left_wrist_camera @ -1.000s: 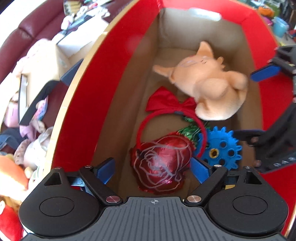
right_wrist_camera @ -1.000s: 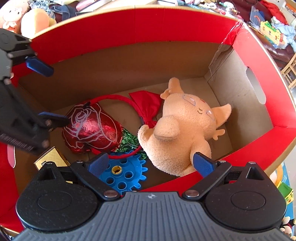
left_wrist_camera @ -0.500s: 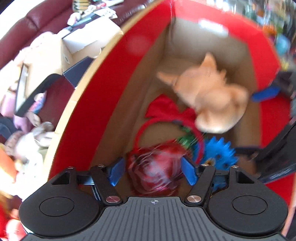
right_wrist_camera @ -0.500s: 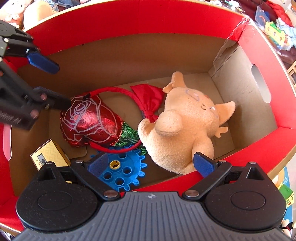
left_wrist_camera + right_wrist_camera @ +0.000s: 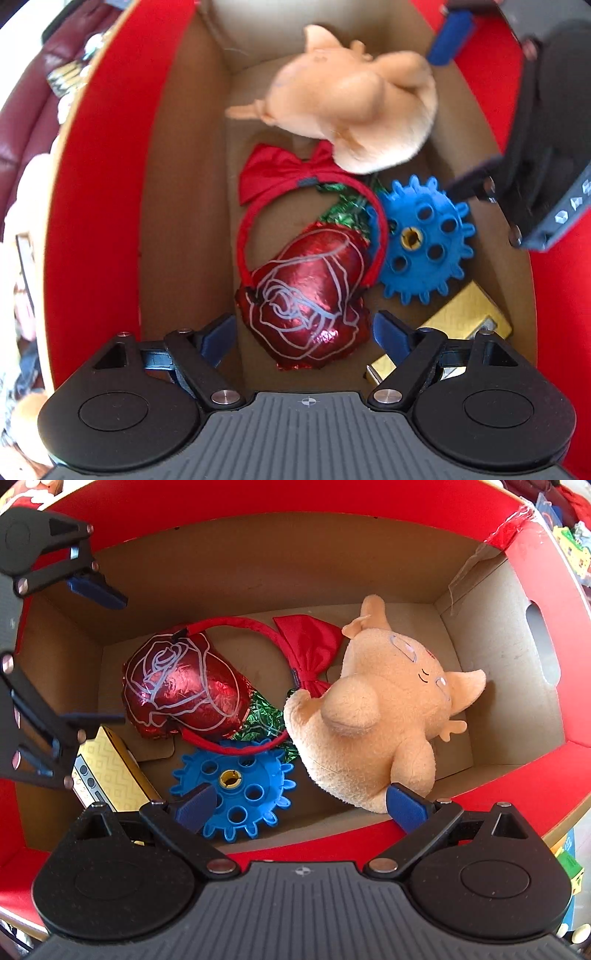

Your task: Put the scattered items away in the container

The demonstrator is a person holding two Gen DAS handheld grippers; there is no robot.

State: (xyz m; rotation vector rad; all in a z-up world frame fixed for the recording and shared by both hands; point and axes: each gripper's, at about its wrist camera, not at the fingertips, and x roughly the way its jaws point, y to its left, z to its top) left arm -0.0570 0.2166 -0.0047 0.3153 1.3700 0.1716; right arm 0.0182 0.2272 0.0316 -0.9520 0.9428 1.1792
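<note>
We are holding the left tool (image 5: 304,328) over the box (image 5: 96,184), its jaws opening around, not pinching, the foil rose (image 5: 306,295), whose long axis is running toward one o'clock.

Dark red leather sofa (image 5: 26,122) — seen at left, cluttered. Soft toys (image 5: 22,206) are piled alongside. Bright daylight is cast throughout.

Plush toy (image 5: 354,92) blurred; yellow box (image 5: 110,771) half-hidden
</note>
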